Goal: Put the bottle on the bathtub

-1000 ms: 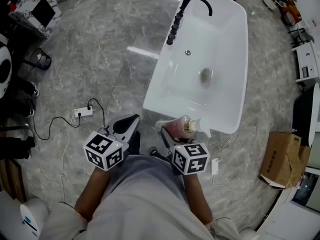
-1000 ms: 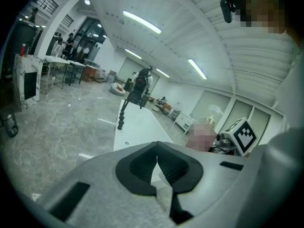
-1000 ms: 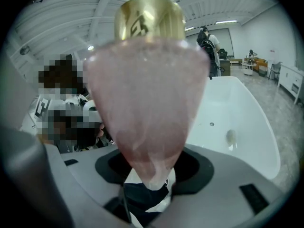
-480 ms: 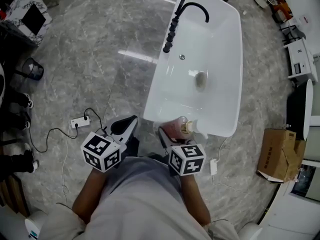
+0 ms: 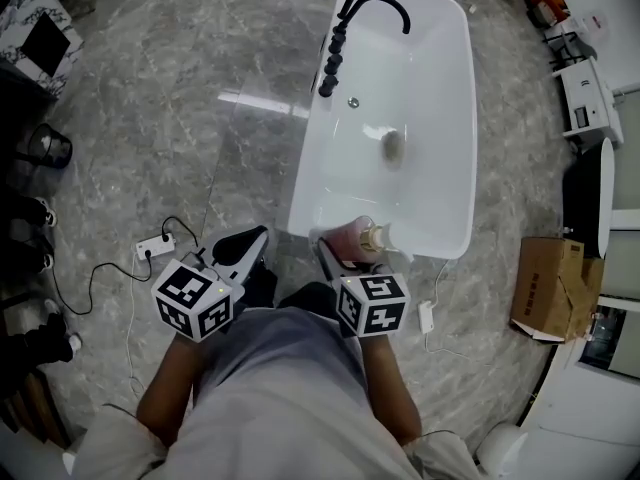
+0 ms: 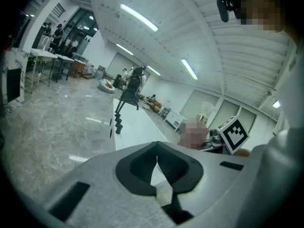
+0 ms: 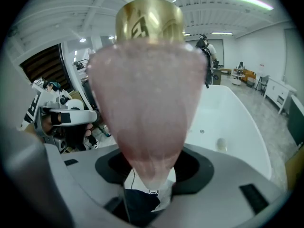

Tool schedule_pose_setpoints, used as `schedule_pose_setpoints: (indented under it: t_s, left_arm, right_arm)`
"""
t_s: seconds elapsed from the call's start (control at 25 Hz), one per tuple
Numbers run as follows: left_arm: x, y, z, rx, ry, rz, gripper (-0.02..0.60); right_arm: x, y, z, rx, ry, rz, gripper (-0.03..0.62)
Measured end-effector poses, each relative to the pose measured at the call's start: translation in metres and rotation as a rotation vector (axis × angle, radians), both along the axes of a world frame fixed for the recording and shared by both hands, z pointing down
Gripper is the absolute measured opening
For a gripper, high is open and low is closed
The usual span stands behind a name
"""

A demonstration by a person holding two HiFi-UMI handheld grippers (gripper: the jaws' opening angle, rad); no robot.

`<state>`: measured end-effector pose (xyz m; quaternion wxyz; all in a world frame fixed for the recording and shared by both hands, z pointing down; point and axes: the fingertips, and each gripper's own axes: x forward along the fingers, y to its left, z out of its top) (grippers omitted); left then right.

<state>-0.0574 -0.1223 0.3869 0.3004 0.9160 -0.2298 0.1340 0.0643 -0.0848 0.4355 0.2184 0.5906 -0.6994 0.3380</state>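
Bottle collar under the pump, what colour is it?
The bottle has a gold collar, clearest in the right gripper view.

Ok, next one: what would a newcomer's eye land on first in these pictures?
The long white bathtub on the grey marble floor dominates the head view, with a black faucet arching over its far end. Next comes the pink bottle with a gold collar, clamped between the fingers of the right gripper at the tub's near end. The left gripper is beside it, shut and empty.
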Motion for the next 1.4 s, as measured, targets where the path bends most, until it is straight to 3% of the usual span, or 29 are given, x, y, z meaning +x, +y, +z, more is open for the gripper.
schedule_pose_setpoints:
  t_s: [0.28,1.4]
  left_arm:
    - [-0.006,-0.004,0.007,-0.056,0.031,0.012,0.006]
    - [0.007,-0.005,0.037,-0.141,-0.059,-0.047,0.006]
  right_arm:
    - [-0.001,-0.005,0.006,-0.003,0.005,0.008,0.225]
    - [0.029,-0.046,0.084,-0.091,-0.049,-0.013,0.225]
